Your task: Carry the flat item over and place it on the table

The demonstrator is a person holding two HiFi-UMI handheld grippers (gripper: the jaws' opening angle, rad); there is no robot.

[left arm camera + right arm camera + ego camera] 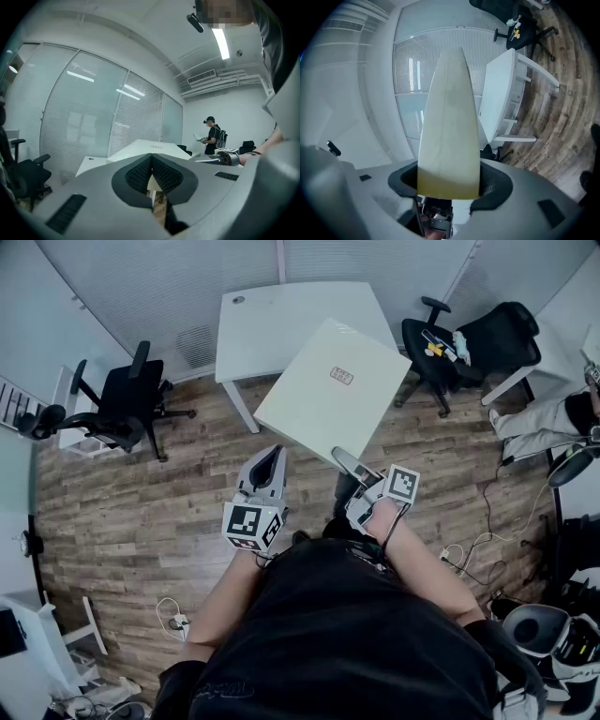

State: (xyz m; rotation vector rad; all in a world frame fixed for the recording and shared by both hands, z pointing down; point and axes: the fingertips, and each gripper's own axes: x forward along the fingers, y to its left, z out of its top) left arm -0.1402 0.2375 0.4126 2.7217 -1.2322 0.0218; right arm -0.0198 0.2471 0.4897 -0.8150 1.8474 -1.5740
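Head view: gripping the near corner of the flat box [330, 390] with the right gripper [349, 463], up in the air over the wood floor [141, 502], near the white table [272, 320], not set down yet. Left gripper [270, 457] pinched shut on nothing.

Left gripper view: jaws together, empty, box up ahead.

Right gripper view: pads squeezing the box edge-on, one-handed.

Risky tbh: could twist or slip out of that single corner hold, or clip the table edge if brought in tilted.
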